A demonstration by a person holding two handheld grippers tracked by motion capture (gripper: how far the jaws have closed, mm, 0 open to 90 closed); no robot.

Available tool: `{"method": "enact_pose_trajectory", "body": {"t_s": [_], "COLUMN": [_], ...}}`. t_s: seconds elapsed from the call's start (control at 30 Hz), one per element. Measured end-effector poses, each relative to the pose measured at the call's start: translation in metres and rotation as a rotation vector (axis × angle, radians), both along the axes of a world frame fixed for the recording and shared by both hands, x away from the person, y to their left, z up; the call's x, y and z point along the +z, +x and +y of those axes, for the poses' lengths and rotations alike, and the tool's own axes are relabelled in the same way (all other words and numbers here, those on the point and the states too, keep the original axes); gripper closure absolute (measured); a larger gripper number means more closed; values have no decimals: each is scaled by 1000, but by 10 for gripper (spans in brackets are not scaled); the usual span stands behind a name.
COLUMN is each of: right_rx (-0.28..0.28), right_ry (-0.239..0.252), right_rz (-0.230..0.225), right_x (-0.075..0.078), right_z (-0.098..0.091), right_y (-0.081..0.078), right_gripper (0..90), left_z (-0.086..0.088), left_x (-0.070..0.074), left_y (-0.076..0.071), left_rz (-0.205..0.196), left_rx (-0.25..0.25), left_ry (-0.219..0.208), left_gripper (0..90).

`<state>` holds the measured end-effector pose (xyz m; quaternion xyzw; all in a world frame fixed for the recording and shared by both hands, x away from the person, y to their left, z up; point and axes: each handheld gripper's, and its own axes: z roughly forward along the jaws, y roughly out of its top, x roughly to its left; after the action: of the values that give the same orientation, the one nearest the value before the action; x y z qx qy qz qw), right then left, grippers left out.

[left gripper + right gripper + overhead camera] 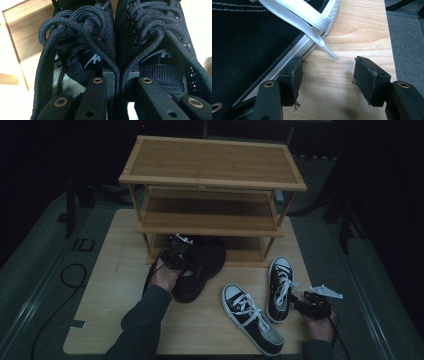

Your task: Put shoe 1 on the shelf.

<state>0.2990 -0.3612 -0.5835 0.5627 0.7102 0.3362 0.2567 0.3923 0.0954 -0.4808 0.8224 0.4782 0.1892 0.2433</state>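
Note:
A pair of black mesh sneakers (202,270) lies side by side on the wooden table (120,310), toes at the bottom shelf of the bamboo shoe rack (212,175). My left gripper (179,254) reaches into them from the heel end. In the left gripper view one jaw sits in the left shoe (75,50) and one in the right shoe (160,40), and the left gripper (122,81) pinches their inner walls together. My right gripper (299,301) rests open on the table beside a black-and-white canvas sneaker (279,287). Its left jaw touches that sneaker's sole, and a white lace (312,30) trails in front of the right gripper (328,72).
A second canvas sneaker (251,320) lies angled near the front edge. The rack has three shelves; its middle shelf (210,212) is bare. The table's right edge (390,50) is close to my right gripper, with grey floor beyond. A black cable (72,275) loops on the floor at left.

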Motion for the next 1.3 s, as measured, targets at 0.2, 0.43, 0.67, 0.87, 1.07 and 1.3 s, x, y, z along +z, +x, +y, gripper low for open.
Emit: {"method": "enact_pose_trajectory", "body": {"t_s": [0.2,0.43,0.67,0.87,1.07,1.3], "right_rx": [0,0,0,0,1,0], "right_ry": [0,0,0,1,0,0], "right_rz": [0,0,0,1,0,0], "right_x": [0,0,0,0,0,0], "right_z": [0,0,0,0,0,0], "right_y": [0,0,0,0,0,0], "right_gripper": [395,395,394,395,395,395], "left_z": [-6,-15,-23,-30,-35,-30], "left_x": [-3,-4,-6,-8,-10,-3], "left_y": [9,17,19,18,17,10], "left_rz": [-16,-38,-67,-91,-101,-121], "left_rx": [54,118,186,270,289,219], "left_ry": [1,32,44,32,45,86], "left_gripper": [837,836,835,834,819,616]}}
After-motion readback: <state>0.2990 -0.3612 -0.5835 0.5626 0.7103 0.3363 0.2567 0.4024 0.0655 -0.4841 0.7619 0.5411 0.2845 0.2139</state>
